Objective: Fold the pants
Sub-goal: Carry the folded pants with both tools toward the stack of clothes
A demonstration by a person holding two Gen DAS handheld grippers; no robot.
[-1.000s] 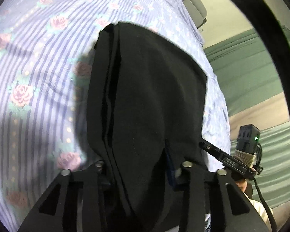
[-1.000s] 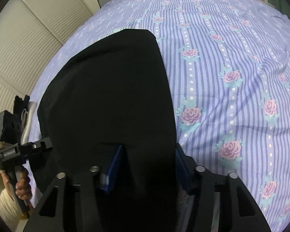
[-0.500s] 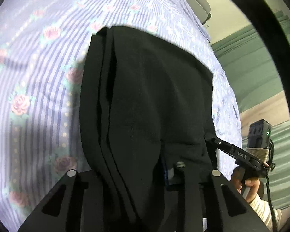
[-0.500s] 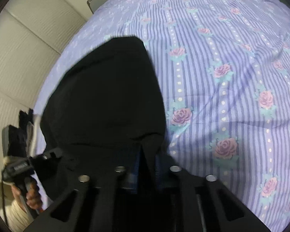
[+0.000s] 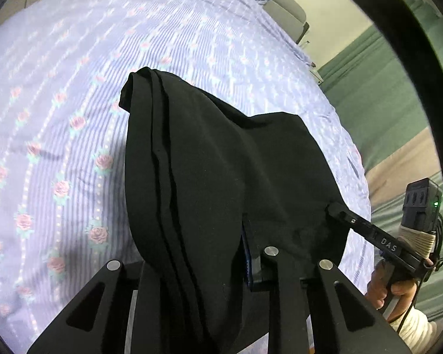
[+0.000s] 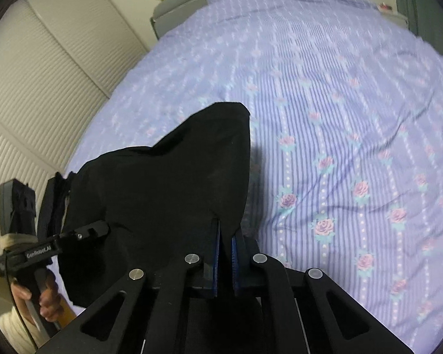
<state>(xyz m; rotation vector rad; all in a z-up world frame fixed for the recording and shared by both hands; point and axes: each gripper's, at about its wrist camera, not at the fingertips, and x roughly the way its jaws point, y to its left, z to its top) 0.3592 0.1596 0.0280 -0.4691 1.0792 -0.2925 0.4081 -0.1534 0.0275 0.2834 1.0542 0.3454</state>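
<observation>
While the black pants (image 5: 221, 183) are hanging in the air over the bed (image 5: 73, 88), both grippers are holding them up by one edge. The cloth is drooping between the two grippers, and its far end is folding over itself in long dark layers. That far end is lying close to the purple striped sheet (image 6: 354, 118) with pink roses, but I cannot tell if it is touching.

The left gripper (image 5: 192, 271) is biting a thick bunch of the pants. Its jaws are closing at this moment with the bunch of cloth between them, and the cloth is hiding most of the gap. The right gripper (image 6: 225, 253) is pinching a thin bit of the pants. Its jaws are almost shut, and only a slim strip of black cloth is sitting between the blue pads (image 6: 216, 253).

In the left view, a hand (image 5: 395, 286) is holding the handle of the right gripper at the right side. In the right view, the other hand (image 6: 41, 295) is holding the left gripper at the left side.

A second ago, the pants were lying much lower and filling more of both views. Now they are looking smaller, and more of the bed is showing around them. The jaws of the right gripper were wide apart back then, and now they are squeezing the cloth. A gray headboard (image 6: 180, 3) is showing at the far end of the bed.
</observation>
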